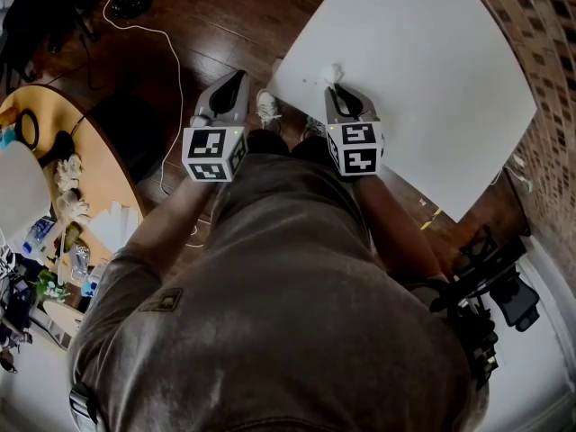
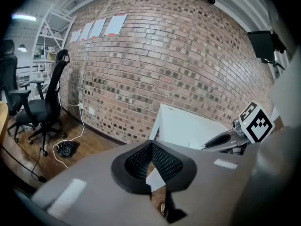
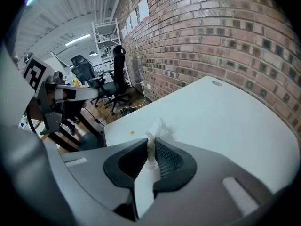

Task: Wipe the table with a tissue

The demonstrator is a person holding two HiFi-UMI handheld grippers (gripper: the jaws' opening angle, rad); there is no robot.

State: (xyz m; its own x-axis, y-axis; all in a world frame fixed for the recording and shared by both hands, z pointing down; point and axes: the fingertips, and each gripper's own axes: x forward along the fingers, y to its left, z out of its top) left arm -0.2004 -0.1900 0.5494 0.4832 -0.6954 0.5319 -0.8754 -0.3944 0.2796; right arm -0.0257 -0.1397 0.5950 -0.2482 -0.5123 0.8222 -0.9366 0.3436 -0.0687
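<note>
Tissue (image 3: 158,127) pinched in right gripper (image 3: 151,147) over white table (image 3: 225,121); left gripper (image 2: 150,147) closed on nothing.

An office-like workroom: brick wall (image 2: 164,55), wooden floor (image 1: 225,16), white desk (image 1: 423,61) at one o'clock, swivel chair (image 2: 42,107) at nine, metal shelving (image 2: 47,36) at ten.

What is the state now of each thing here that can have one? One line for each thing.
Left gripper: shut, nothing between the jaws.
Right gripper: shut on the tissue.
Tissue: crumpled, sticking out past the jaws.
Table: white top with one small orange speck.
</note>
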